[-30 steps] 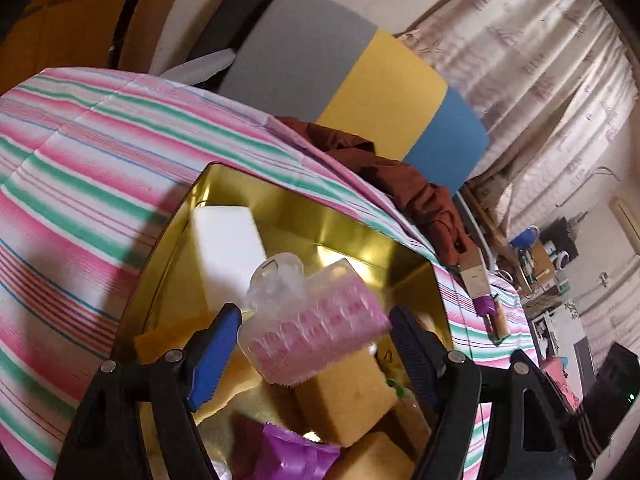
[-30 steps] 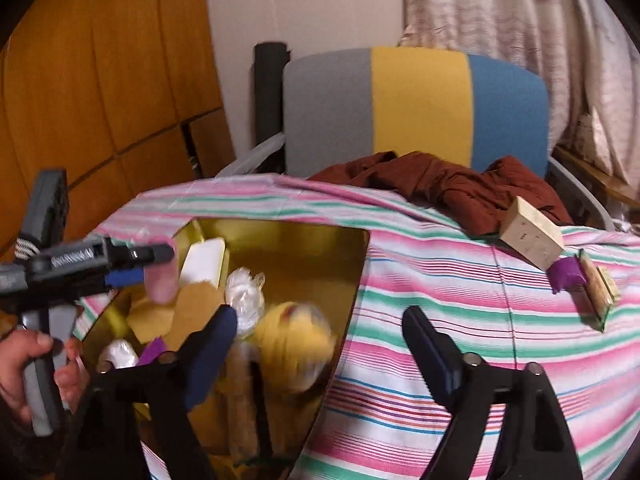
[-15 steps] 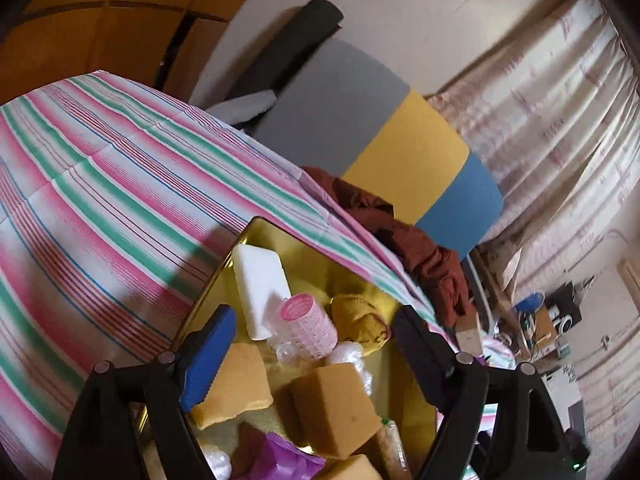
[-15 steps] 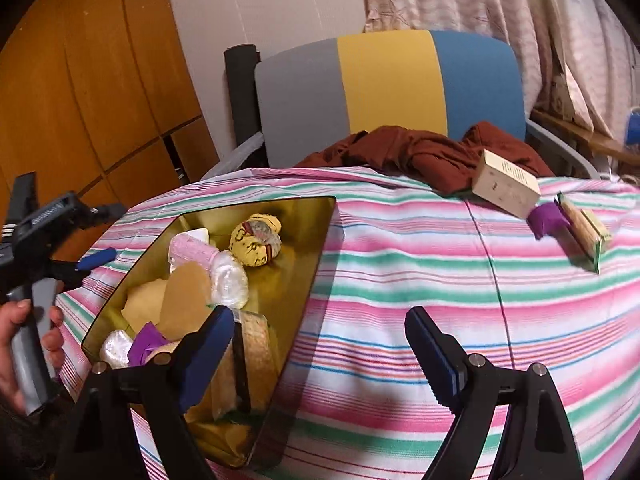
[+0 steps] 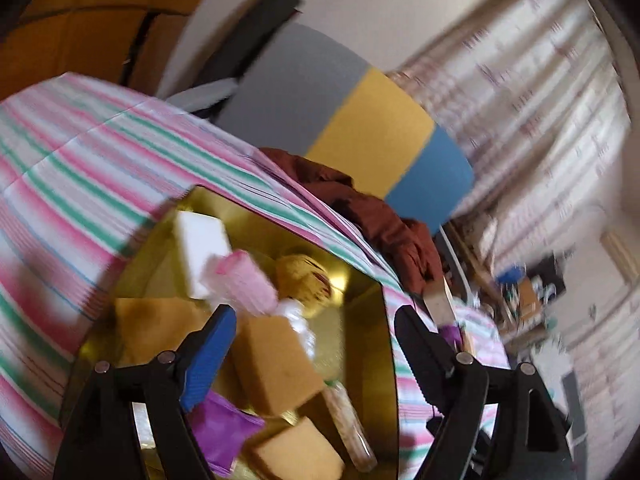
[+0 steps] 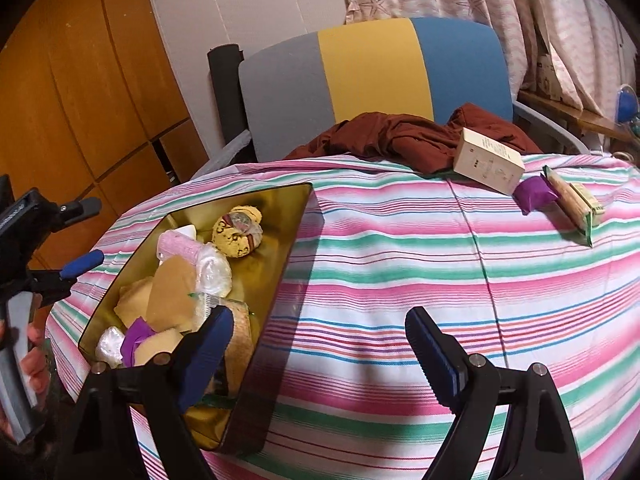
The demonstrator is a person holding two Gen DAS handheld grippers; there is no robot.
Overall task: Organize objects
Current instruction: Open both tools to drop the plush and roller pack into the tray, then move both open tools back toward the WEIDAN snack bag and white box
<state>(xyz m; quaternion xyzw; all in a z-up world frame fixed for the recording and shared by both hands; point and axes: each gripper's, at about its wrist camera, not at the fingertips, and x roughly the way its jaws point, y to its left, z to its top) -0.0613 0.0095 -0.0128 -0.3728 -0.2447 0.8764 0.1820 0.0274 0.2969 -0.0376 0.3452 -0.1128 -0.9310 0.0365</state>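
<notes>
Meanwhile both grippers, left gripper (image 5: 310,340) and right gripper (image 6: 320,344), gaped wide and empty over the gold tin (image 6: 294,216) near the tablecloth's (image 6: 400,264) left edge.

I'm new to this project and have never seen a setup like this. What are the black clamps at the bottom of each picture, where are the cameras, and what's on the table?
Each picture comes from a camera mounted on hand-held tongs, looking forward along their two fingers. A person holds one in each hand. The left tongs hang open over a gold tin of sponges, a pink roller and a yellow ball. The right tongs are open above the striped tablecloth. Neither holds anything. A cream box, a purple packet and a wrapped bar lie outside the tin.
</notes>
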